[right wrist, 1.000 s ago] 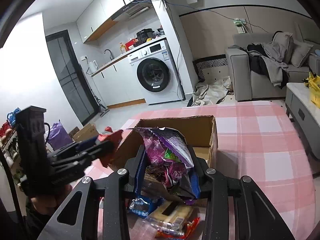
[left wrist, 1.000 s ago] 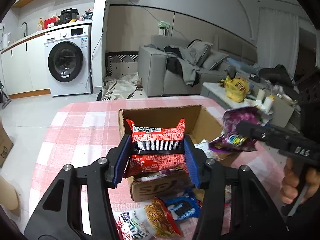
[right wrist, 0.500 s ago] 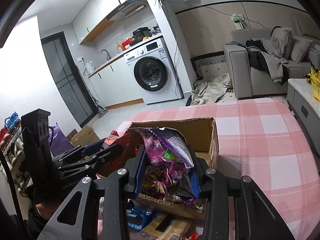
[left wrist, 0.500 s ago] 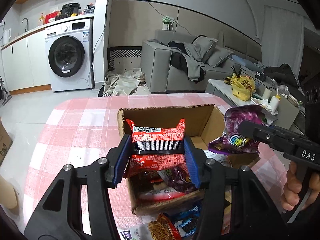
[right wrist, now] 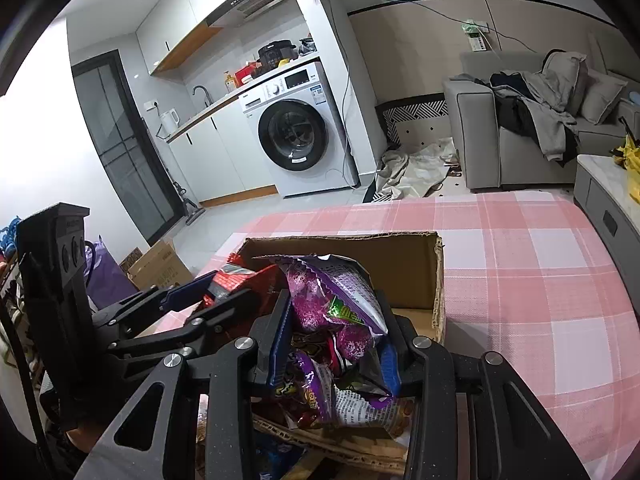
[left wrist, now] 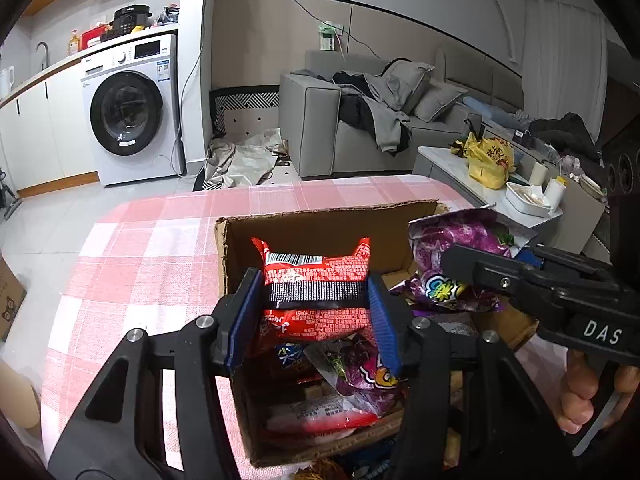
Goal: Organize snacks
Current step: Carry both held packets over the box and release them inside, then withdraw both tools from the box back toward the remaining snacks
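Cardboard is our landmark: an open brown cardboard box [left wrist: 320,224] sits on the table [left wrist: 160,240] with its pink-and-white checked cloth, already holding several snack packets [left wrist: 344,392]. Above the box's left half, our left hand-held gripper [left wrist: 316,300] pinches a red foil snack packet with a barcode [left wrist: 316,276] between its blue pads. Over the box's right side, our right hand-held gripper [right wrist: 334,344] is clamped on a crumpled purple snack bag [right wrist: 336,300]. Beyond the box, past the table, stands a white washing machine [left wrist: 132,108].
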A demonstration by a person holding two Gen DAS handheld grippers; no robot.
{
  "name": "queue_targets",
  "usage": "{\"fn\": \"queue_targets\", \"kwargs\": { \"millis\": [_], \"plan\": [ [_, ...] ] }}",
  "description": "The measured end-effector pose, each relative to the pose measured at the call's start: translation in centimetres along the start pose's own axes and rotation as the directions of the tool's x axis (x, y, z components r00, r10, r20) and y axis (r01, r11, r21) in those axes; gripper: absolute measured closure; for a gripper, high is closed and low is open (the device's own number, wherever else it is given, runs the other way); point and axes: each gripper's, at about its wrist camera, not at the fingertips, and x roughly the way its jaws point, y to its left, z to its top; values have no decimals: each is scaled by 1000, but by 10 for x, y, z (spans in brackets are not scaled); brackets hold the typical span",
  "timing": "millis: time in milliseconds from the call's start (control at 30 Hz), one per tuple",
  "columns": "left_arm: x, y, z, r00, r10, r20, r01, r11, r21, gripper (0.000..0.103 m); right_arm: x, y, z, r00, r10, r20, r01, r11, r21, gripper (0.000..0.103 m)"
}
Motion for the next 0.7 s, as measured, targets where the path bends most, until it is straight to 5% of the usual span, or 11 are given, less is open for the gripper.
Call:
{"fn": "queue_targets", "kwargs": {
  "millis": [400, 467, 633, 700],
  "plan": [
    [19, -10, -5, 1000, 16, -21, -16, 1000, 24, 53, 10, -7, 0, 1000, -4, -18, 4, 1000, 14, 64],
    [13, -8, -7, 1000, 20, -21, -20, 1000, 12, 48, 4, -4, 0, 1000, -10, -1, 10, 1000, -1, 54],
    [-10, -8, -9, 1000, 8, 5, -8, 1000, -9, 24, -12, -3, -2, 997, -75, 28, 77, 996, -55, 49],
    [-26, -9, -12, 1000, 6, 21, -6, 1000, -9, 21, -19, -4, -4, 996, -84, 34, 86, 994, -64, 39]
  ]
}}
